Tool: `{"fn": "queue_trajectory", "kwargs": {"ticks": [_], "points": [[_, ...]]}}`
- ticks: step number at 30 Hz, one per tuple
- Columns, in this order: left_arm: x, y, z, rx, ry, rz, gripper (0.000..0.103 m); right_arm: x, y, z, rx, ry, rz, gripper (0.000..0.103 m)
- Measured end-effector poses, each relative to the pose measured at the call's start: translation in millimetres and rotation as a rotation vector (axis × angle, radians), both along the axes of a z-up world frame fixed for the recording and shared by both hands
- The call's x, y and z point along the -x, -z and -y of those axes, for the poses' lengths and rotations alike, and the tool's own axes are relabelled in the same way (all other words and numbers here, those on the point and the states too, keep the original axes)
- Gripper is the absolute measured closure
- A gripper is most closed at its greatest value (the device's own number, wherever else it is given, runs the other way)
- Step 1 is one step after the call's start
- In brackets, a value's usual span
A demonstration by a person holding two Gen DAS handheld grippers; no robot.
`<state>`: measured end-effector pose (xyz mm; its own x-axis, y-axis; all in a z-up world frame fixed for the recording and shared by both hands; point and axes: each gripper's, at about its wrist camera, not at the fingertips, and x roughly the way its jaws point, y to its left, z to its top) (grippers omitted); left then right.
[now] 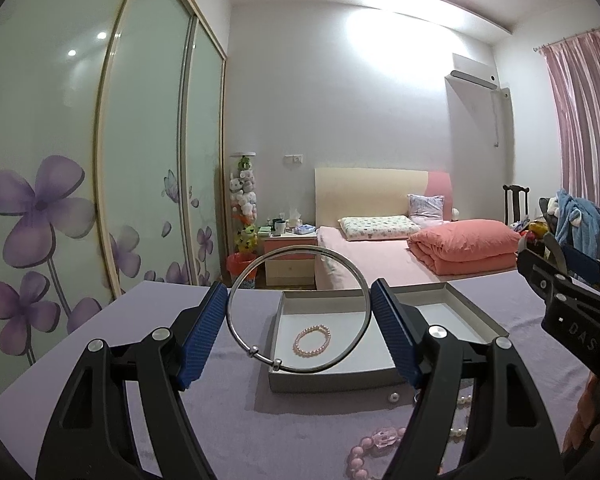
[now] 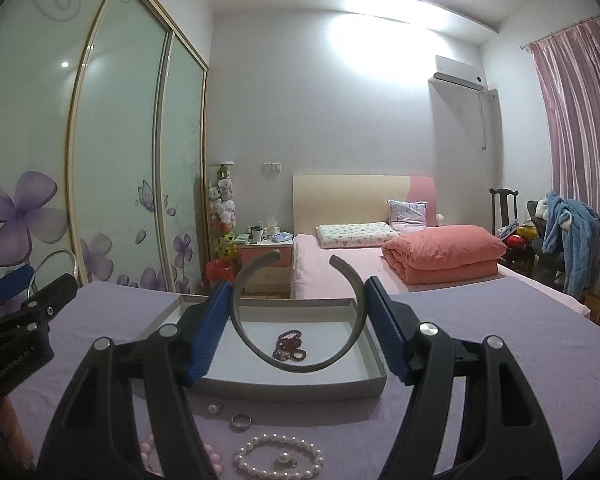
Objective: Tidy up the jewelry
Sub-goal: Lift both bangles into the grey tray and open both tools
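With my left gripper (image 1: 298, 312) pinching the ring bangle (image 1: 298, 308) and my right gripper (image 2: 298, 322) pinching the open cuff (image 2: 300, 316), both above the box (image 2: 292, 390), I'd lower each level into its compartment before easing the jaws apart.

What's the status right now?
Left tool grips silver bangle. Right tool grips grey cuff. Both above their trays. Nothing blocking.

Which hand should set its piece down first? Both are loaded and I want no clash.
Probably left. Its silver bangle hangs over the tray right above the pink bracelet. The right one's grey cuff hangs over red beads, just as near.
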<state>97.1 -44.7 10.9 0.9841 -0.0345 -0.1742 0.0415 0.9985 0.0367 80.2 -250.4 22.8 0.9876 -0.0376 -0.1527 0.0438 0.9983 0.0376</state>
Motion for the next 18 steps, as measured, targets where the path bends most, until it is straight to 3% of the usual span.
{"fn": "queue_trajectory", "kwargs": {"ticks": [9, 18], "points": [[-27, -1, 8, -0.006, -0.002, -0.011, 0.030, -28, -1, 2, -0.008, 0.014, 0.001, 0.037], [-74, 12, 23, -0.020, 0.007, -0.079, 0.030, -93, 11, 12, -0.045, 0.007, -0.110, 0.037]]}}
